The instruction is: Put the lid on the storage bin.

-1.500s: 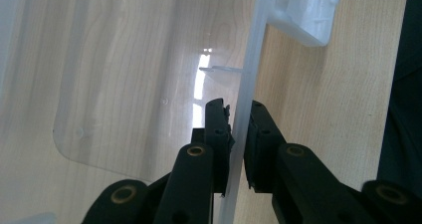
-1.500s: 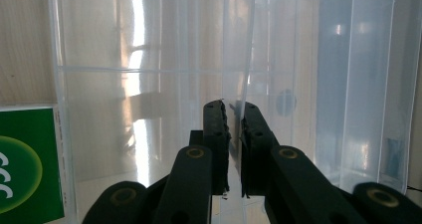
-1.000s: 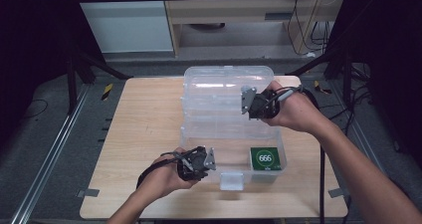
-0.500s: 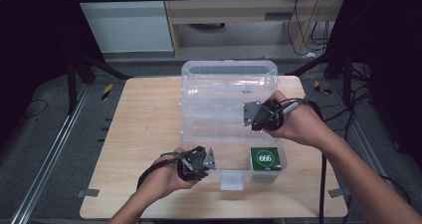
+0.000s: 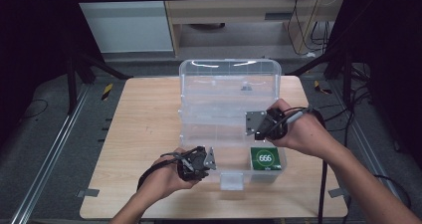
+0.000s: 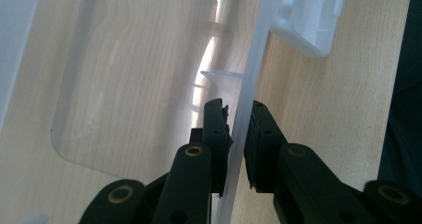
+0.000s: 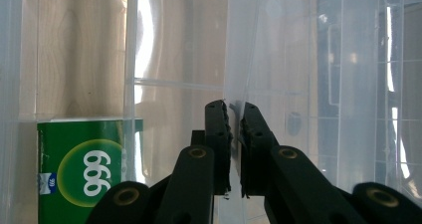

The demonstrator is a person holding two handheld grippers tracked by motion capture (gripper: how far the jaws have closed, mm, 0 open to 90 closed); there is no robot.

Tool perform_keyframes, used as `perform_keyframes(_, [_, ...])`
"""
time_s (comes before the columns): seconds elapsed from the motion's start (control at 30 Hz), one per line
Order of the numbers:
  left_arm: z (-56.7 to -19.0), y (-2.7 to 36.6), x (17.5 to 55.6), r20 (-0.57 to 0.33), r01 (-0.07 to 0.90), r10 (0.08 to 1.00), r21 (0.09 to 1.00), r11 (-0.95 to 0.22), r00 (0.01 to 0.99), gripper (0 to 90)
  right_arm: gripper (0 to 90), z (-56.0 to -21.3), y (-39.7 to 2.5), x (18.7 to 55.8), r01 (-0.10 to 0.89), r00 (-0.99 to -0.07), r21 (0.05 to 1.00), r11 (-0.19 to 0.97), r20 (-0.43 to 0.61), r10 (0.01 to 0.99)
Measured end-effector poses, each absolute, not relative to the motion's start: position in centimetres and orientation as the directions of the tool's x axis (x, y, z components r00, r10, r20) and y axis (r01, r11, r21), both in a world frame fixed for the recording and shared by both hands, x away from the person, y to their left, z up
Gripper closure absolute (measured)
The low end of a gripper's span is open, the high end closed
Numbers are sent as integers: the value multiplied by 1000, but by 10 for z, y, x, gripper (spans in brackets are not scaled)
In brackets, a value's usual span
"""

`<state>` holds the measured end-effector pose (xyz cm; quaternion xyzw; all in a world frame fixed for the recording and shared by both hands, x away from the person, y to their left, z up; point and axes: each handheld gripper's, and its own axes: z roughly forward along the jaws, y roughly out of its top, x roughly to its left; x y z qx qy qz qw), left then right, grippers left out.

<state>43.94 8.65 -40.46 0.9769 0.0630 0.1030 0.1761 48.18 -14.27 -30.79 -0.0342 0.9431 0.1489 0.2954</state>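
Since a second ago my right gripper (image 5: 263, 126) has drawn the clear box's (image 5: 229, 79) lid nearer, jaws pinching its edge, while my left gripper (image 5: 203, 160) clamps the front wall, steadying it on the table (image 5: 139, 134)

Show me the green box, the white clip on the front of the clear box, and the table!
green box (image 5: 265, 159), high view, its round logo.
white clip (image 5: 232, 180), high view, its middle.
table (image 5: 144, 119), high view, bare wood at left.
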Motion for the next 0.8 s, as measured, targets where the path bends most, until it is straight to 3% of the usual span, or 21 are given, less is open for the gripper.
perform_keyframes(0.37, [-405,84,445,187,92,171,367,-926,967,807,841,-308,-144,494,-139,-825,262,955,-564,35])
perform_keyframes(0.8, [-405,85,445,189,90,170,369,-925,967,804,846,-310,-143,482,-152,-818,246,957,-575,18])
